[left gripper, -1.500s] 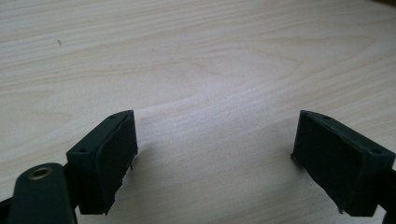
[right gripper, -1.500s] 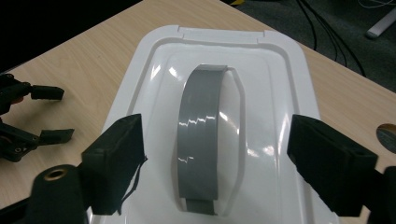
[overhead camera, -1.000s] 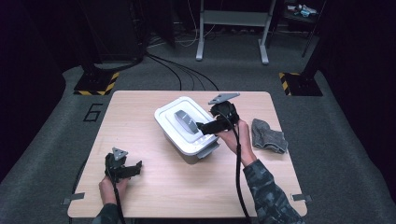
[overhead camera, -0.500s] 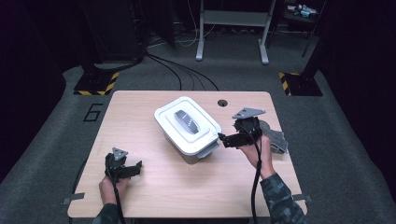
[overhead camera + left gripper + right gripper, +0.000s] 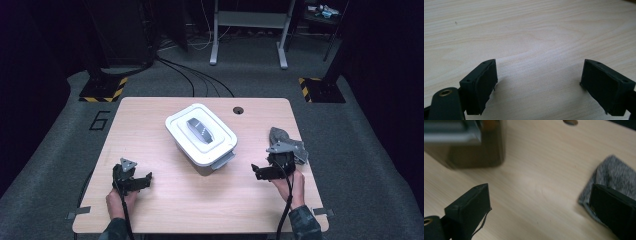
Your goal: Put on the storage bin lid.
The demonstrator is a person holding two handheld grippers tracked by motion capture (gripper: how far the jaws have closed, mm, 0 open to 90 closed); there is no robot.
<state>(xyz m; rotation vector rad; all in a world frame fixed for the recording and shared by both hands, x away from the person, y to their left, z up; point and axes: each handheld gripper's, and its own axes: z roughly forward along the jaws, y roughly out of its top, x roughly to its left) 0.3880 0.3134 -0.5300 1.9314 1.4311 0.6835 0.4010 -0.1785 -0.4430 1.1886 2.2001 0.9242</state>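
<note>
A white lidded box (image 5: pixel 201 133) with a grey handle on its lid stands in the middle of the wooden table (image 5: pixel 165 210); its dark side wall (image 5: pixel 474 150) shows in the right gripper view. A grey cloth (image 5: pixel 291 143) lies at the table's right edge, and in the right gripper view the cloth (image 5: pixel 614 177) sits behind the right jaw. My right gripper (image 5: pixel 256 171) rests low near the cloth, open and empty, its gap (image 5: pixel 539 207) over bare wood. My left gripper (image 5: pixel 144 180) lies at the front left, open with nothing between its jaws (image 5: pixel 539 85).
A round cable hole (image 5: pixel 238 110) sits near the table's far edge. Beyond the table, cables (image 5: pixel 200 80) run across the grey floor, a metal stand's legs (image 5: pixel 250 50) rise at the back, and yellow-black striped bases (image 5: pixel 102 90) stand at both sides.
My right gripper has drawn back from the white box, moving right and toward the front edge, and now sits beside the grey cloth. The left gripper has stayed still.
</note>
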